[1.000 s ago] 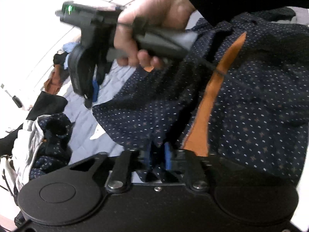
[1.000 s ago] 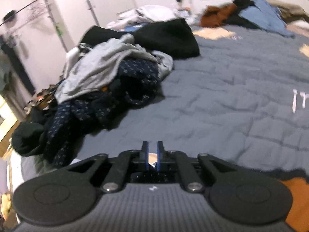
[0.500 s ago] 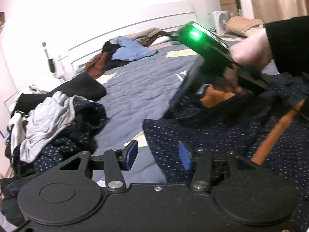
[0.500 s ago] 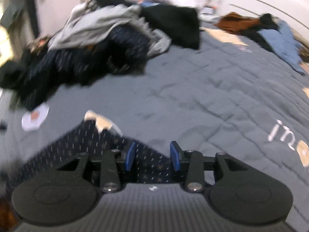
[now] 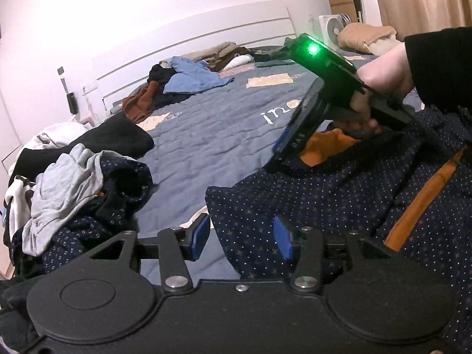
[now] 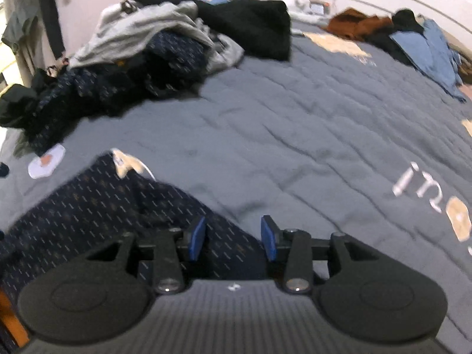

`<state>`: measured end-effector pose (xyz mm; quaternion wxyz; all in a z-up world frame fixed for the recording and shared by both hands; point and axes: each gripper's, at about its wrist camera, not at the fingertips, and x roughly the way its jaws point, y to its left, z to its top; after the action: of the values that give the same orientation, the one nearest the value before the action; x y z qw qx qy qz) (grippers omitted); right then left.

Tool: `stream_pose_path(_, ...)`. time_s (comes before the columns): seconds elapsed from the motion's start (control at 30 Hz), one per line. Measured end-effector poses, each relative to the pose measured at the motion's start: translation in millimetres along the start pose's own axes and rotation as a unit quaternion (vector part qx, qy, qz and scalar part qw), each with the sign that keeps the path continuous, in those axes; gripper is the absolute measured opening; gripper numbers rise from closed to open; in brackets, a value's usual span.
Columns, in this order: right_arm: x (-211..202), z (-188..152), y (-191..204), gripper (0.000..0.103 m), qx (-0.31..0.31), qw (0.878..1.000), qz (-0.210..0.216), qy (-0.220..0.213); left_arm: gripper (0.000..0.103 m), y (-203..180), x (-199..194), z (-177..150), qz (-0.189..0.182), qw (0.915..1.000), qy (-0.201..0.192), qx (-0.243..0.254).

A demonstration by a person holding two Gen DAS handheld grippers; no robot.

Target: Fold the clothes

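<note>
A navy dotted garment (image 5: 339,194) with orange lining lies spread on the grey-blue quilt (image 5: 206,135). My left gripper (image 5: 240,237) is open just above the garment's near corner, and its pads do not press the cloth. In the left wrist view a hand holds my right gripper (image 5: 278,153), tilted down at the garment's far edge. In the right wrist view the right gripper (image 6: 233,237) is open, with the navy garment (image 6: 88,206) lying under and between its blue pads but not pinched.
A heap of grey, navy and black clothes (image 5: 73,183) sits at the left of the bed, also seen as the clothes heap (image 6: 147,44). A blue shirt (image 5: 194,79) and brown clothes lie by the headboard. A white tag (image 6: 47,162) lies on the quilt (image 6: 295,132).
Both grippers went from shut to open. The left one let go of the navy garment, which now lies on the bed. The right gripper came down to the garment's edge.
</note>
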<state>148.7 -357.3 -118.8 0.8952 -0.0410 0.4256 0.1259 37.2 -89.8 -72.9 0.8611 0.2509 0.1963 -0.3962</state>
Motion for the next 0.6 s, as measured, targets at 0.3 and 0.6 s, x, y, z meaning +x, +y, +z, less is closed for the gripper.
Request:
stream_pose_path(0.3, 5.3, -15.4, -1.5, 0.009, 0.017, 1.0, -0.008, 0.006, 0.048, -8.4, 4.0, 2.6, -0.007, 0.9999, 0.001, 0.01)
stream_pose_path(0.6, -11.9, 15.1, 5.8, 0.006, -0.001, 0.992, -0.076, -0.101, 0.048, -12.4, 6.6, 3.1, -0.004, 0.9999, 0.001, 0.016)
